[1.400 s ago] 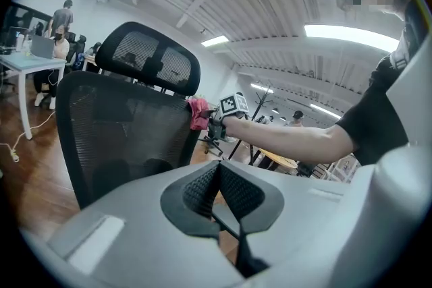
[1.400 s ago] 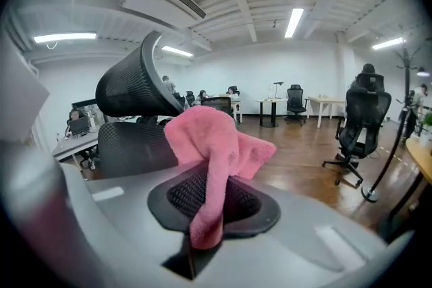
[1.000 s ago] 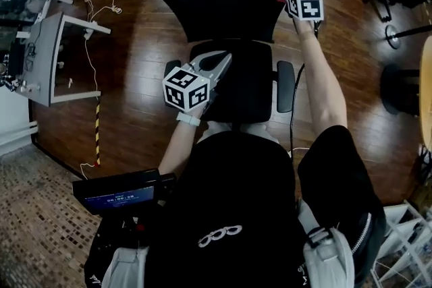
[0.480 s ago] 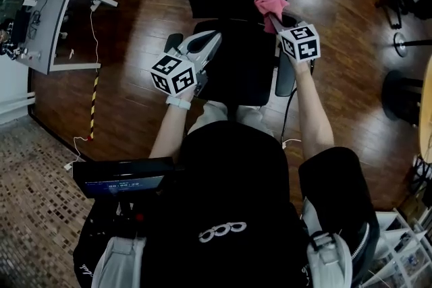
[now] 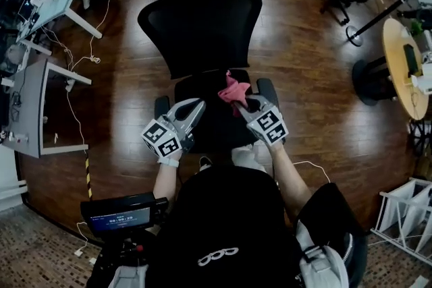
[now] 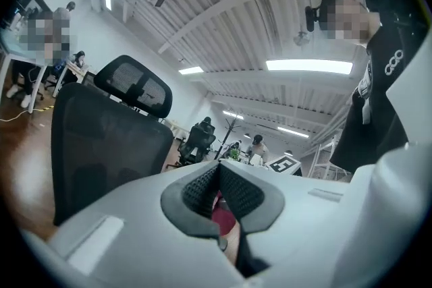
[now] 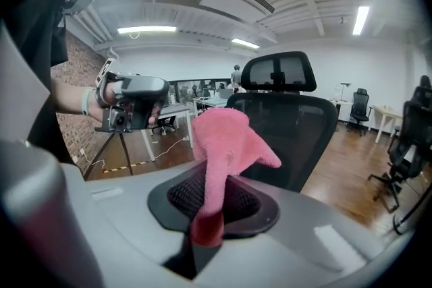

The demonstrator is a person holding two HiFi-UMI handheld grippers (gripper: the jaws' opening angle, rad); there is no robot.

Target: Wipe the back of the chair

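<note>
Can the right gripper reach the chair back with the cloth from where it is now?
Probably yes. The right gripper, jaws shut on the cloth, is over the seat, and nothing stands between it and the chair back ahead.

Dark wooden floor (image 5: 304,44), grey desk (image 5: 30,111) at left, round table (image 5: 395,88) at far right

Chair (image 5: 200,23) ahead, cloth (image 5: 233,90) in right gripper (image 5: 246,103) over its seat, left gripper (image 5: 198,104) beside.

Black mesh chair back (image 5: 200,27) upright — bunched pink cloth (image 5: 233,91) nearby
</note>
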